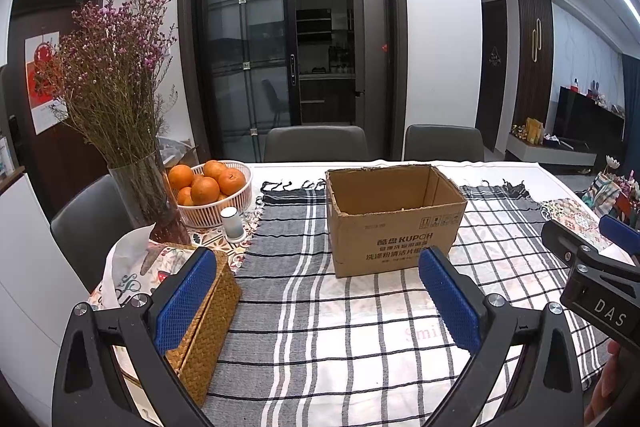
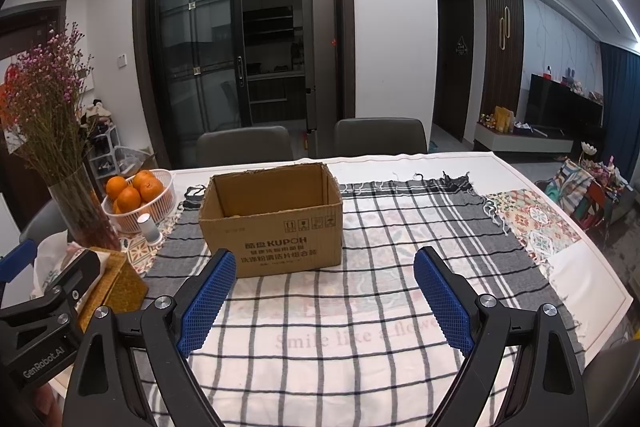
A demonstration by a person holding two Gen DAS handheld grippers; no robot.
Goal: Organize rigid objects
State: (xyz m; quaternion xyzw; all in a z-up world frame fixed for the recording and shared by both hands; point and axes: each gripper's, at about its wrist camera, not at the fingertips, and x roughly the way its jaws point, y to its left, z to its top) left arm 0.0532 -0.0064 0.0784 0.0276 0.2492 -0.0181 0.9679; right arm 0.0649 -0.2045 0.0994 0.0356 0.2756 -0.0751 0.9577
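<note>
An open cardboard box (image 1: 394, 219) (image 2: 272, 219) stands on the checked cloth in the middle of the table; its inside looks bare from here. My left gripper (image 1: 316, 259) hovers open above the cloth, short of the box, nothing between its blue pads. My right gripper (image 2: 324, 259) is open too, just in front of the box, holding nothing. Each gripper shows at the edge of the other's view. A woven tissue box (image 1: 208, 311) lies beside the left finger. A small white cylinder (image 1: 233, 223) (image 2: 146, 225) stands by the fruit basket.
A white basket of oranges (image 1: 224, 205) (image 2: 160, 203) and a glass vase of dried flowers (image 1: 148, 199) (image 2: 84, 211) stand at the left. Two grey chairs (image 1: 316, 143) are at the table's far side. A person's hand (image 1: 604, 391) shows at lower right.
</note>
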